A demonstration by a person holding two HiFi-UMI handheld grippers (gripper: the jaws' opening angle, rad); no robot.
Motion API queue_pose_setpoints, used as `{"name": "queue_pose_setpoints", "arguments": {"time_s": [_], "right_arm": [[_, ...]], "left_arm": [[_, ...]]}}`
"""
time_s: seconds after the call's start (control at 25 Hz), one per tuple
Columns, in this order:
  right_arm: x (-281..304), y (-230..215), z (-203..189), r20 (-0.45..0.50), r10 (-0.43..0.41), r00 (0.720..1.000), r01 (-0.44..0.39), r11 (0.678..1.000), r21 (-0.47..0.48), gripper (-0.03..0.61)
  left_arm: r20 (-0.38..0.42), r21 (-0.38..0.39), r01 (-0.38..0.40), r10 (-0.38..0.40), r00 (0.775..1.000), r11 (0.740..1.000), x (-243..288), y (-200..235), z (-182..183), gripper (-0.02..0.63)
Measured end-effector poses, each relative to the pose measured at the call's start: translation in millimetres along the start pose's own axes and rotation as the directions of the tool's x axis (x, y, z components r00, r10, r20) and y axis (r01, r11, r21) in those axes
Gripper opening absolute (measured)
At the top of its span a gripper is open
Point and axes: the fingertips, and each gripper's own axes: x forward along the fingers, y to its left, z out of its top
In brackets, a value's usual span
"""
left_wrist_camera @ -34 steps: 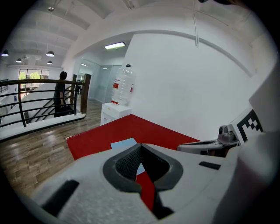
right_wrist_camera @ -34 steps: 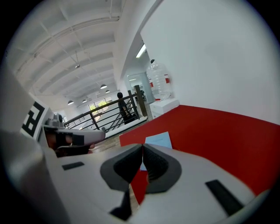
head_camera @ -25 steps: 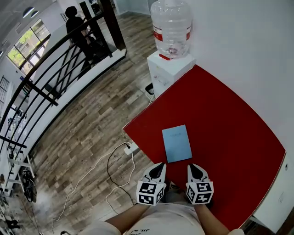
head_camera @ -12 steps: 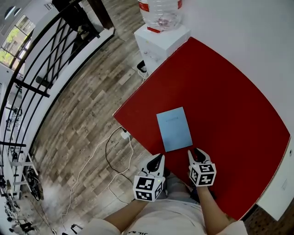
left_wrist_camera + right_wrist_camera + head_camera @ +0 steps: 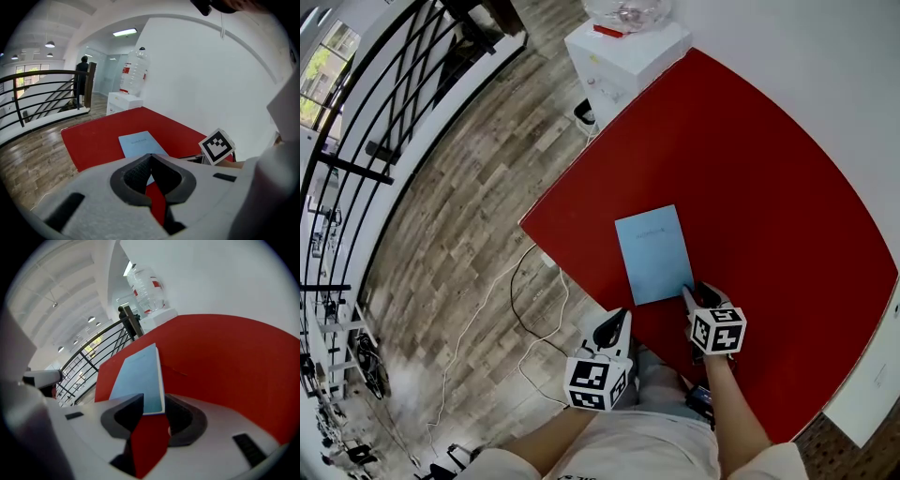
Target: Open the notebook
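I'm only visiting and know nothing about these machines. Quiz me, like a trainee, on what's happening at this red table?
1. True or false: the notebook lies closed on the red table.
2. The right gripper has its jaws: A shut and empty; B open at the notebook's near corner; C clamped on a bottle.
3. Name the white thing beyond the table's far corner.
Key: 1 true. 2 B; the jaws have just been opening, with the corner between them but not pressed. 3 The water dispenser.
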Motion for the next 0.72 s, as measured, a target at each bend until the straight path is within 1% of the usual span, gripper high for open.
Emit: {"name": "queue_pose_setpoints", "arguments": {"time_s": [0.16,0.4,0.6,0.72], "right_arm": [[11,1,-5,-0.043,0.031,0.999,-0.031,0.999,0.01,0.12],[16,-4,-9,-0.097,0.01,0.995,-0.011,1.0,-0.01,0.12],[16,-4,-8,-0.133,0.014,0.991,-0.02,0.999,-0.044,0.118],[15,-4,-9,-0.135,0.021,0.991,-0.024,1.0,-0.02,0.104]], "left_arm": [[-0.007,-0.012,-0.004,0.004,1.0,1.0,4,3,-1,0.006],[-0.02,-0.02,-0.003,0.003,1.0,1.0,9,3,-6,0.006],[-0.025,-0.024,-0.005,0.005,1.0,1.0,9,3,-7,0.006],[-0.025,-0.026,-0.011,0.01,1.0,1.0,7,5,-9,0.006]]}}
